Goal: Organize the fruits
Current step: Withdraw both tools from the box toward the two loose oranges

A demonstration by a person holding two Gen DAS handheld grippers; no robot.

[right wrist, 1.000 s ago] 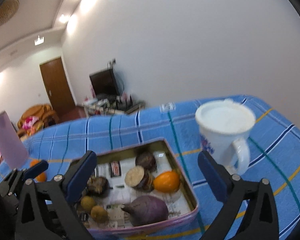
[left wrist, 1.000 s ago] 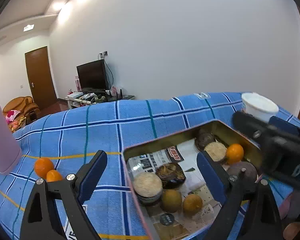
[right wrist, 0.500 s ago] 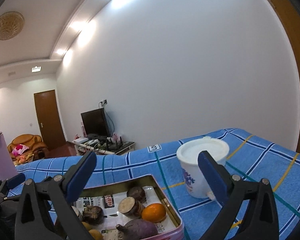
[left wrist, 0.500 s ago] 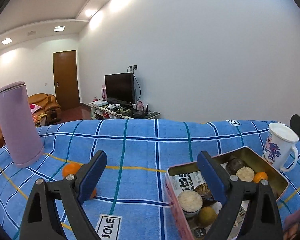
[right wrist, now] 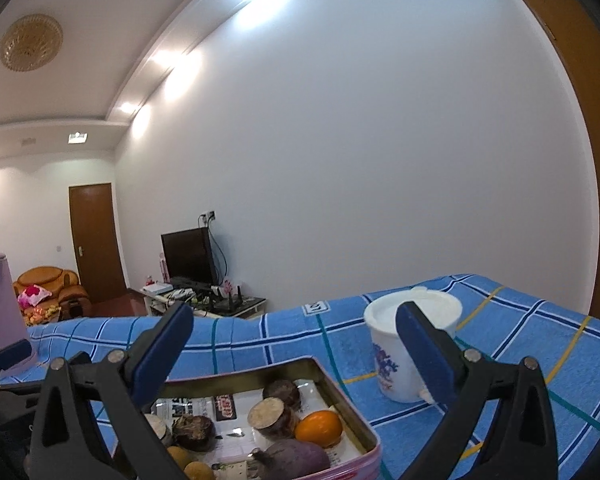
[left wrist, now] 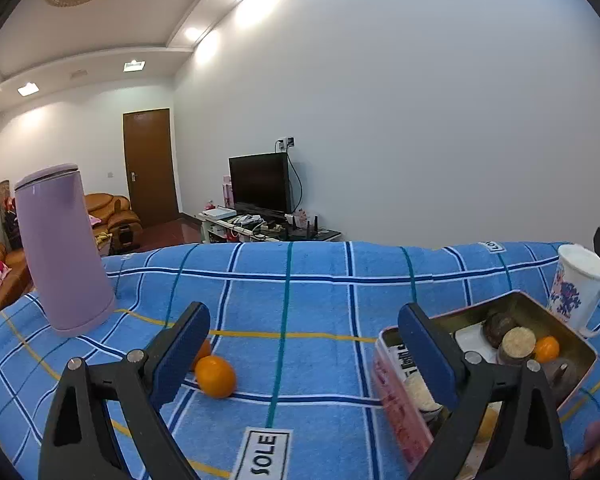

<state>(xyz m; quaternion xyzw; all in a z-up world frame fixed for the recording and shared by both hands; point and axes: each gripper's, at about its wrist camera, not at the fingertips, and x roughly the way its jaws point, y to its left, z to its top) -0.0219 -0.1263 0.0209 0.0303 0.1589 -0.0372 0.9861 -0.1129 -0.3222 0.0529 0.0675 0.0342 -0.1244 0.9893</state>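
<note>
A loose orange (left wrist: 216, 376) lies on the blue checked cloth (left wrist: 300, 304), with a second orange (left wrist: 203, 352) half hidden behind my left finger. My left gripper (left wrist: 304, 352) hovers open and empty just above the cloth, the oranges at its left finger. To the right stands a pink metal tin (left wrist: 396, 392) lined with newspaper. It holds an orange (left wrist: 547, 349), cut taro pieces and brown fruits. My right gripper (right wrist: 292, 348) is open and empty above the tin (right wrist: 332, 380), where an orange (right wrist: 318, 428) and a purple root (right wrist: 296, 460) lie.
A tall lilac flask (left wrist: 64, 252) stands at the left on the cloth. A white flowered mug (left wrist: 580, 292) stands just beyond the tin, the same mug (right wrist: 404, 352) behind my right finger. The cloth between the oranges and the tin is bare. A TV and a door are far behind.
Both grippers have lifted and tilted up. My left gripper swung left from over the tin towards the two loose oranges. Both stayed open.
</note>
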